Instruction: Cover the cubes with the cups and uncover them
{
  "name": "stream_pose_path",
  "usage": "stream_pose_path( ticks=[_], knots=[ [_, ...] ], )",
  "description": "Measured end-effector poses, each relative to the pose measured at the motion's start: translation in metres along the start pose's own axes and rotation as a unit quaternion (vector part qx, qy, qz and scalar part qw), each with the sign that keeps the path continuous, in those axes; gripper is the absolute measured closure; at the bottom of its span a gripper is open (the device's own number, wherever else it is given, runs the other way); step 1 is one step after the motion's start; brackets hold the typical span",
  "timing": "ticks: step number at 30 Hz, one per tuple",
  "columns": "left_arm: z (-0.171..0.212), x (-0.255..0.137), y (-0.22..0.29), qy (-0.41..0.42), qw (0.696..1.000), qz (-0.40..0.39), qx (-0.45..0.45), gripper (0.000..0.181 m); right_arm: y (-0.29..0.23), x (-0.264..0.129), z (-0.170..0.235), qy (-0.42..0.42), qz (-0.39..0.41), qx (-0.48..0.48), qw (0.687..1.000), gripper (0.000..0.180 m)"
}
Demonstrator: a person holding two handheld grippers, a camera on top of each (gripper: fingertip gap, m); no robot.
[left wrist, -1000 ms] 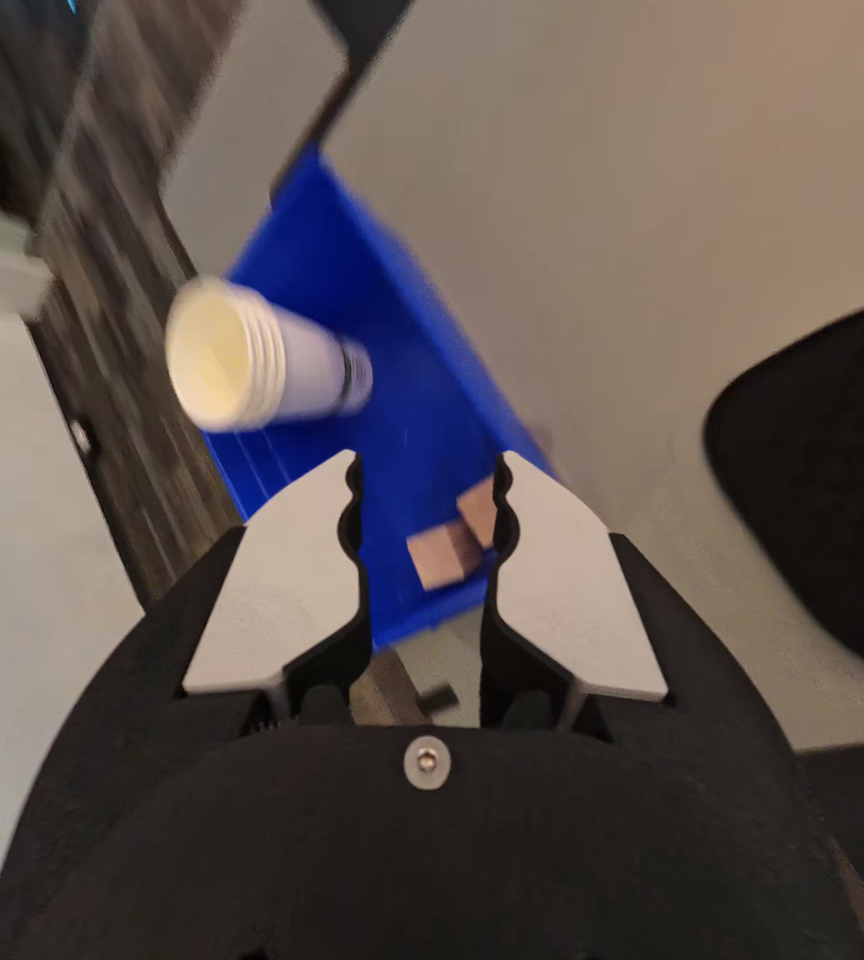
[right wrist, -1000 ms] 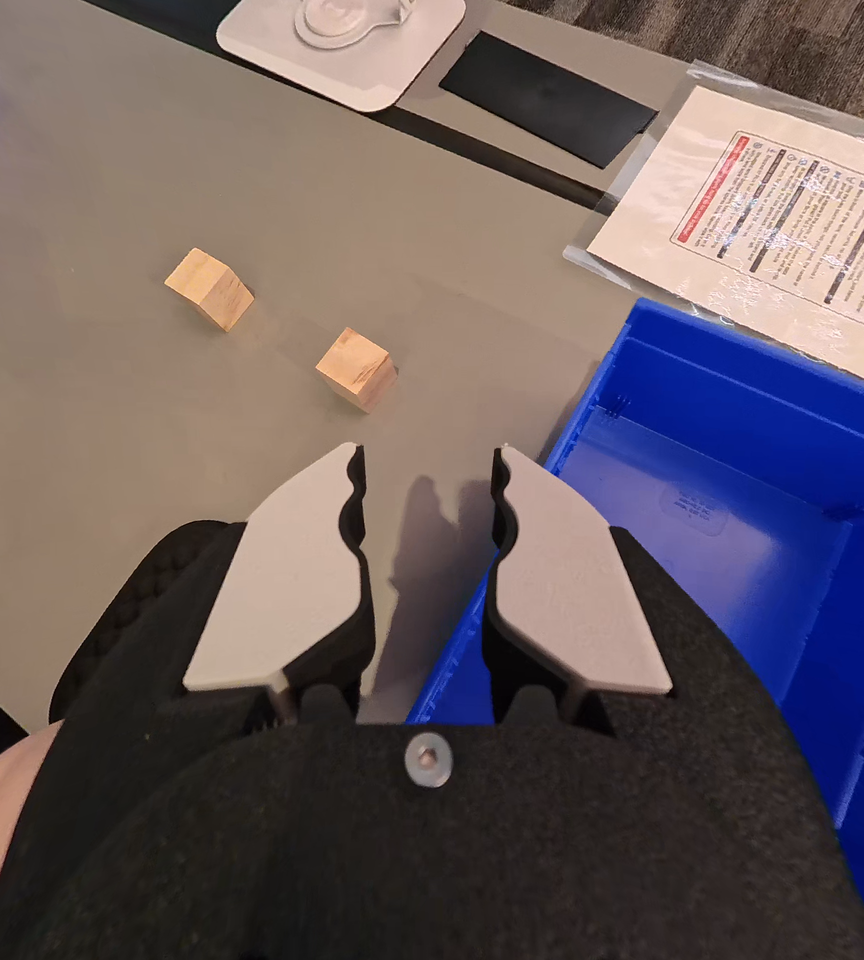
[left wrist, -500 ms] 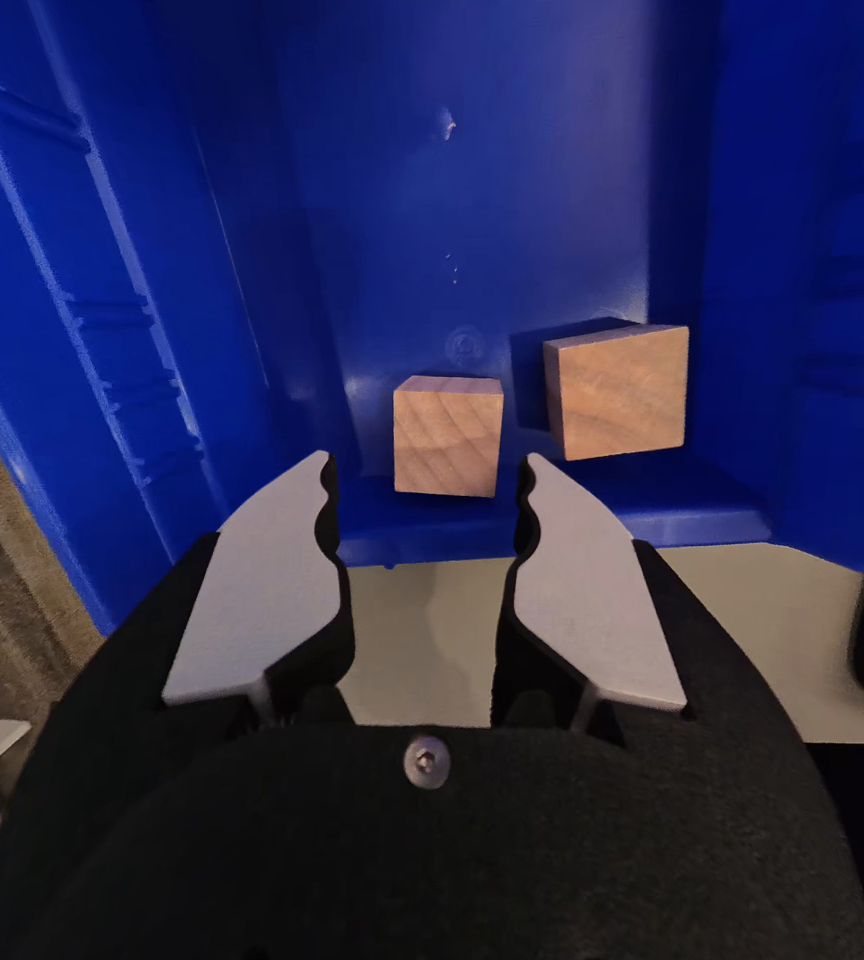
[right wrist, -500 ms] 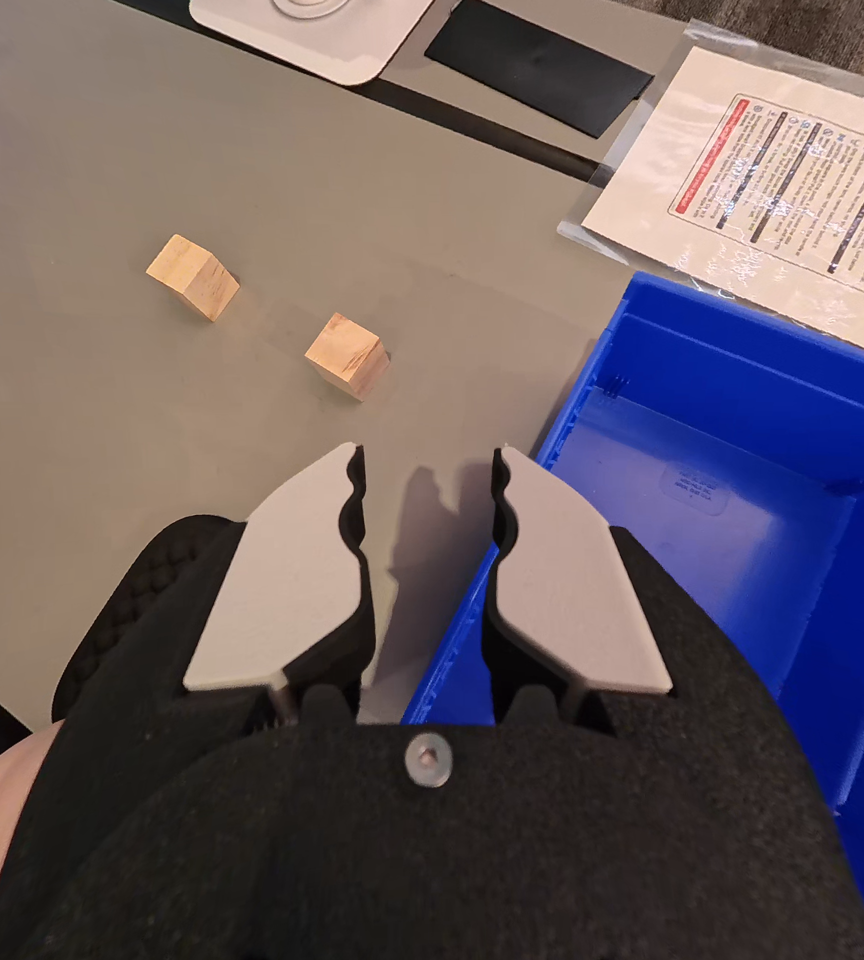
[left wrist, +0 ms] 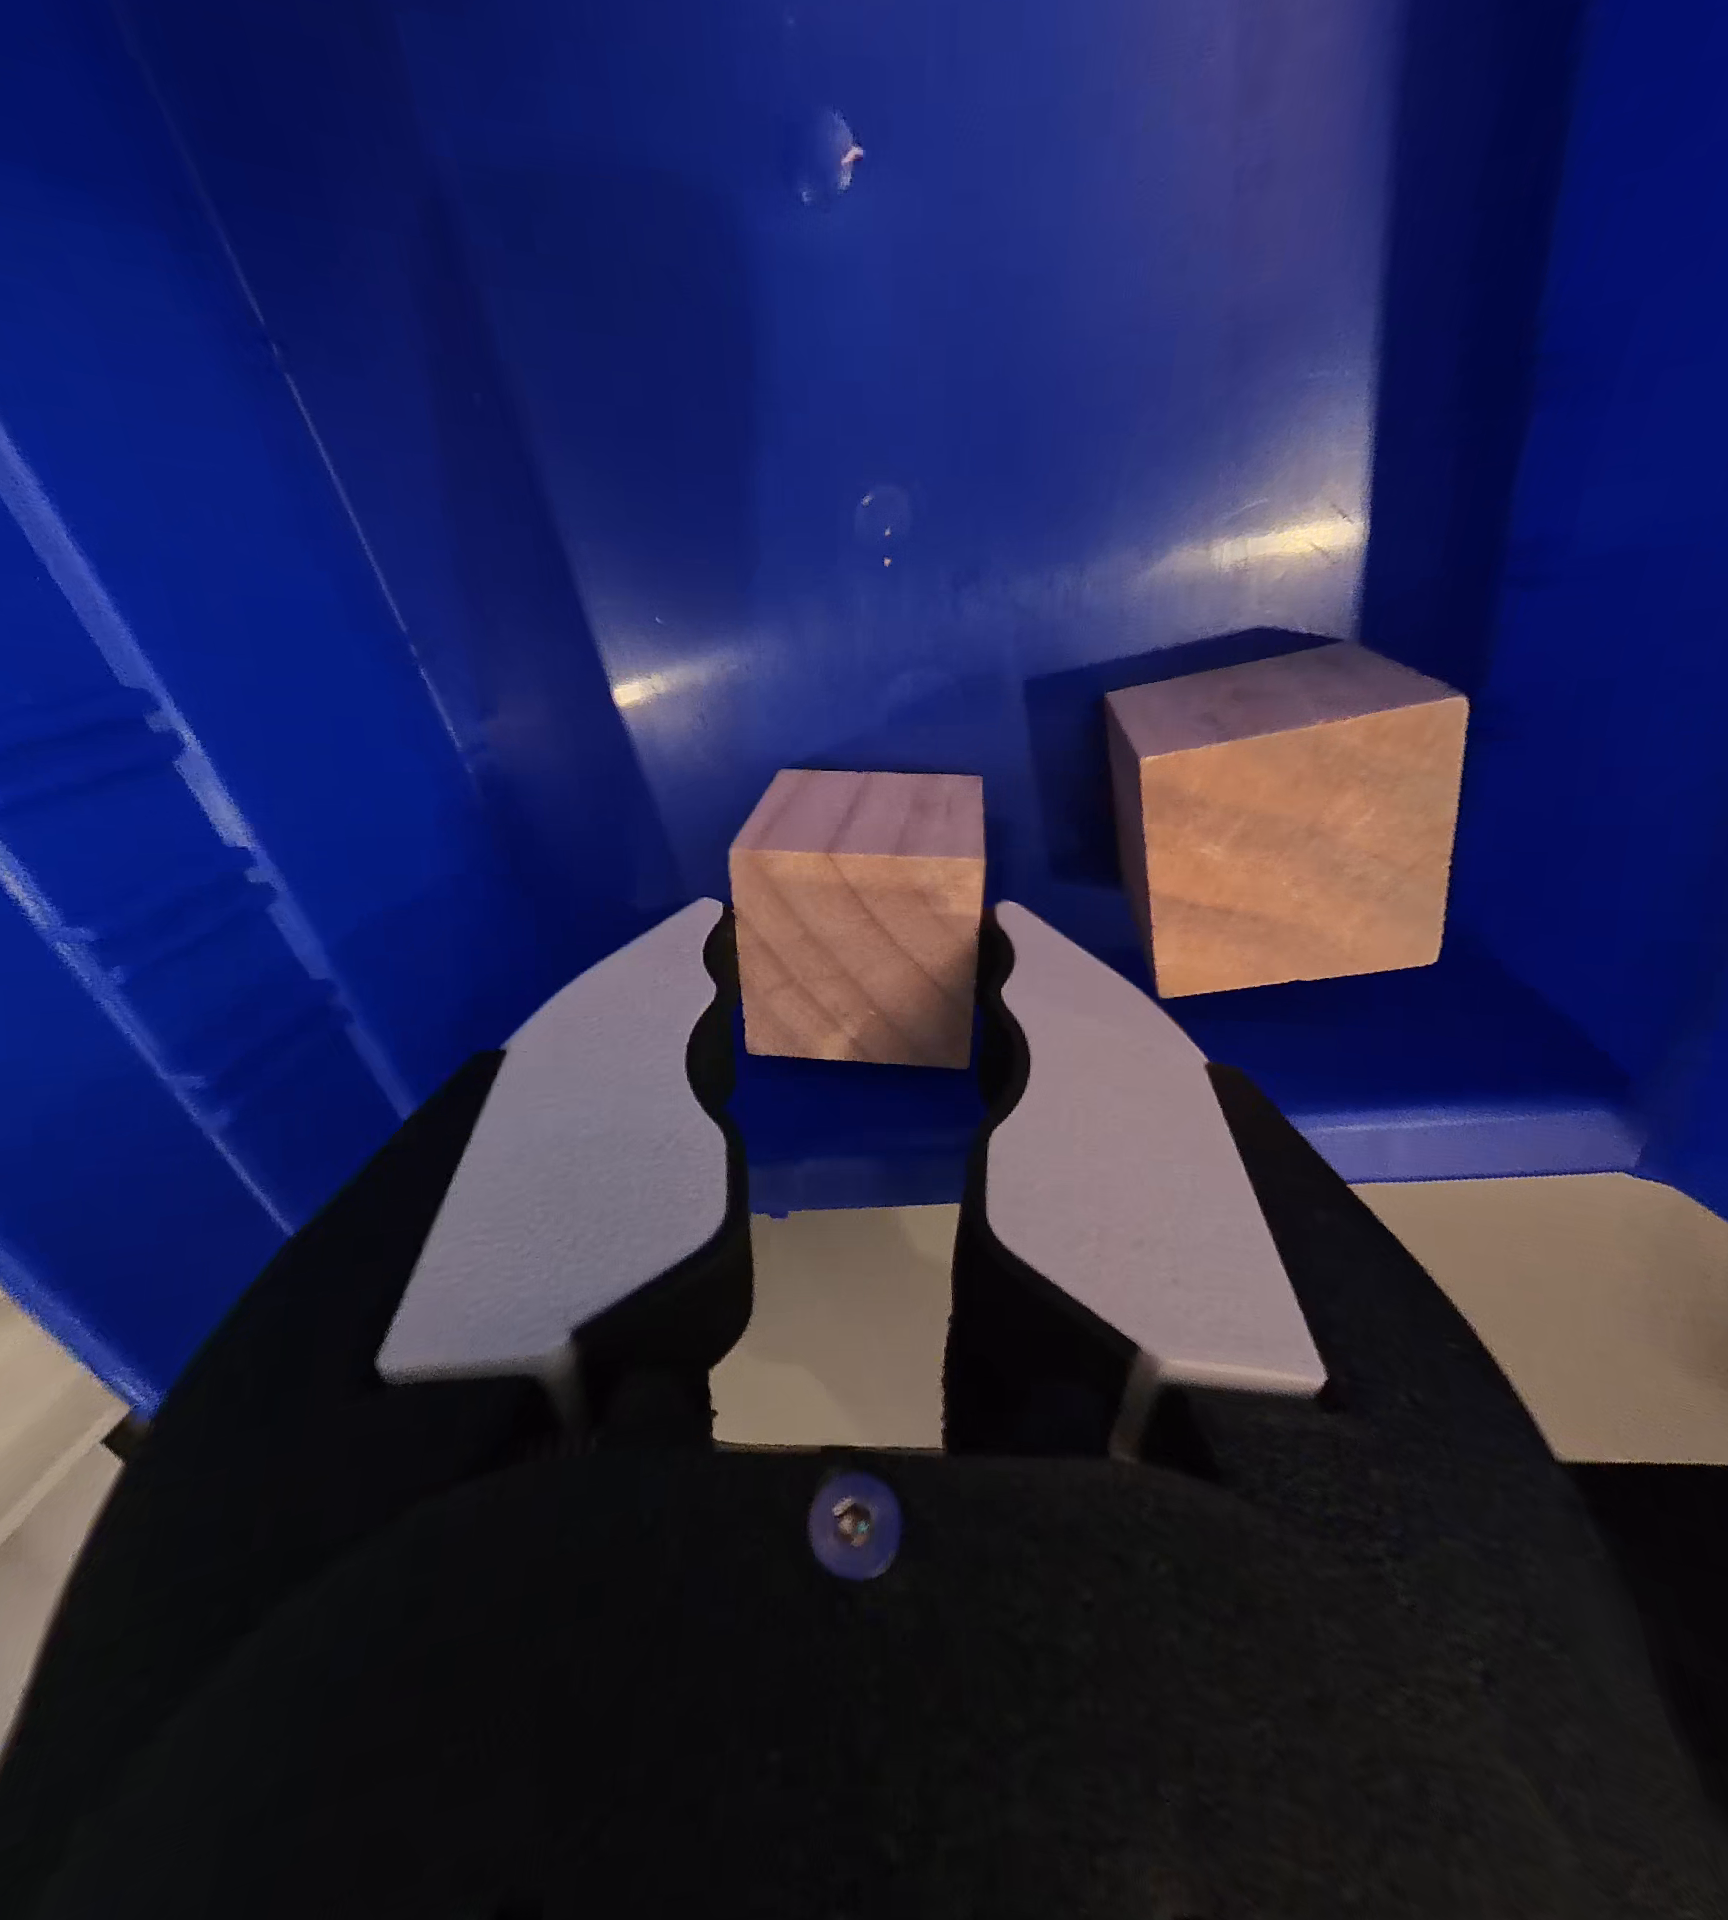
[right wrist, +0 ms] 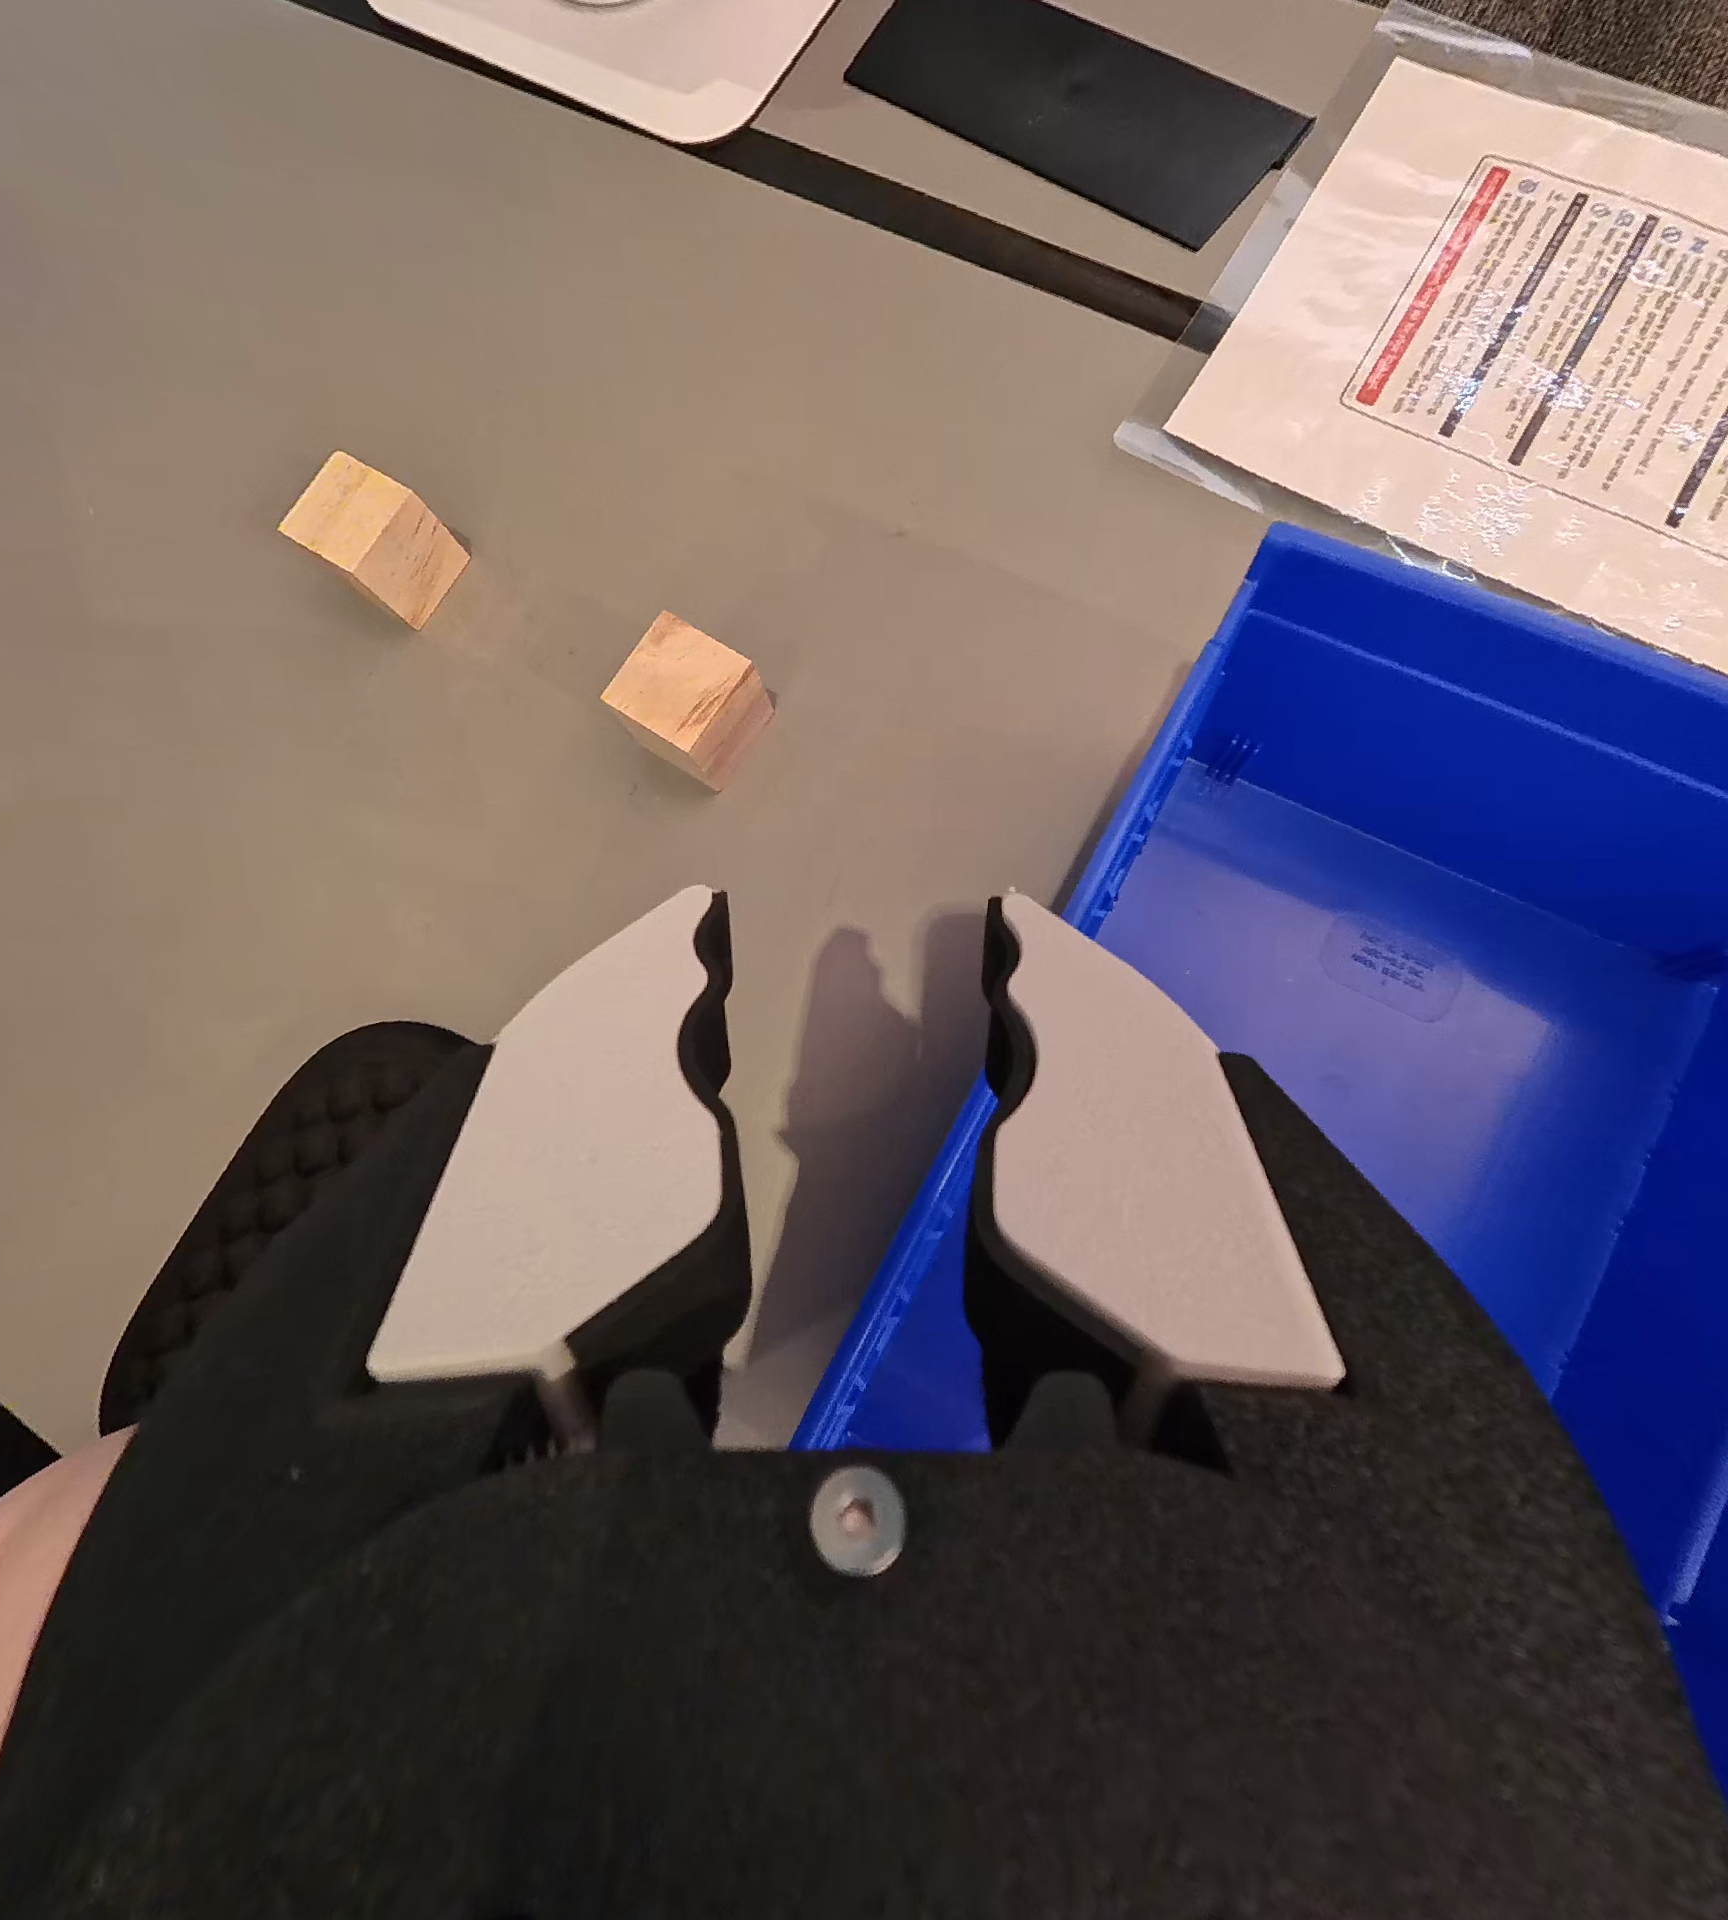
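Note:
In the left wrist view my left gripper [left wrist: 855,920] reaches into a blue bin [left wrist: 424,520]. Its fingertips press both sides of a wooden cube [left wrist: 855,977] that rests on the bin floor. A second wooden cube [left wrist: 1286,842] sits just to its right against the bin wall. In the right wrist view two lighter wooden cubes [right wrist: 377,535] [right wrist: 688,696] lie apart on the grey table [right wrist: 164,831]. My right gripper [right wrist: 858,914] is open and empty, over the table beside another blue bin [right wrist: 1130,883]. No cup is in view.
A printed sheet in a plastic sleeve [right wrist: 1566,343] lies behind the right bin. A black rectangle [right wrist: 1078,104] and a white pad [right wrist: 631,52] lie at the table's far edge. A black mesh object [right wrist: 268,1195] is at the near left.
My left gripper swung from above the table down into the blue bin, opened wider, then closed around the nearer cube. A white cup seen a second ago has left the view. The right gripper drifted slightly.

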State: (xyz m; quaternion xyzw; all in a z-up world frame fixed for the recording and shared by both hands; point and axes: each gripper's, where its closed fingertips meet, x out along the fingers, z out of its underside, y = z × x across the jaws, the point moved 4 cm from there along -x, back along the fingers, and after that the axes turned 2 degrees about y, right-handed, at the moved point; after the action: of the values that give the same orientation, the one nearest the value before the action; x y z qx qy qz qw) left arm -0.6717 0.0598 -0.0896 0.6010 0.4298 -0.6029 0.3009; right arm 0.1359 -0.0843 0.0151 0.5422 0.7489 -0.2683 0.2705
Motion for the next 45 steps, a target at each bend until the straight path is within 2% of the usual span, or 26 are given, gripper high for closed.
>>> stream_pose_path(
  ticks=[7, 11, 15, 19, 23, 27, 32, 37, 40, 45],
  knots=[
    [-0.002, -0.033, -0.006, 0.051, 0.998, -0.032, 0.01, 0.138, 0.001, 0.003, 0.0, -0.004, -0.003, 0.001, 1.0, 0.134],
    [-0.007, -0.078, -0.008, 0.109, 0.992, -0.059, 0.019, 0.138, 0.002, 0.003, 0.002, -0.007, -0.002, 0.004, 1.0, 0.134],
    [-0.024, -0.143, -0.002, 0.2, 0.975, -0.084, 0.04, 0.138, 0.002, 0.0, 0.002, -0.001, -0.001, 0.005, 1.0, 0.134],
    [-0.054, -0.204, 0.038, 0.289, 0.95, -0.065, 0.095, 0.138, -0.001, -0.002, 0.002, 0.0, 0.0, 0.001, 1.0, 0.134],
    [-0.09, -0.226, 0.115, 0.33, 0.923, -0.009, 0.196, 0.137, -0.003, -0.004, 0.0, 0.001, 0.003, -0.006, 1.0, 0.134],
    [-0.123, -0.212, 0.197, 0.322, 0.895, -0.005, 0.31, 0.137, -0.006, -0.005, -0.003, 0.001, 0.007, -0.014, 1.0, 0.134],
    [-0.158, -0.172, 0.278, 0.278, 0.87, 0.03, 0.406, 0.137, -0.013, 0.0, -0.007, -0.011, 0.002, -0.035, 0.999, 0.134],
    [-0.185, -0.114, 0.306, 0.208, 0.855, 0.033, 0.474, 0.138, -0.014, -0.002, -0.006, -0.003, -0.006, -0.044, 0.999, 0.134],
    [-0.195, -0.083, 0.313, 0.17, 0.861, 0.064, 0.476, 0.138, -0.008, -0.007, -0.004, 0.011, -0.002, -0.028, 1.0, 0.135],
    [-0.206, -0.057, 0.323, 0.151, 0.849, 0.097, 0.496, 0.138, -0.006, -0.009, -0.003, 0.021, -0.006, -0.025, 0.999, 0.136]
  ],
)
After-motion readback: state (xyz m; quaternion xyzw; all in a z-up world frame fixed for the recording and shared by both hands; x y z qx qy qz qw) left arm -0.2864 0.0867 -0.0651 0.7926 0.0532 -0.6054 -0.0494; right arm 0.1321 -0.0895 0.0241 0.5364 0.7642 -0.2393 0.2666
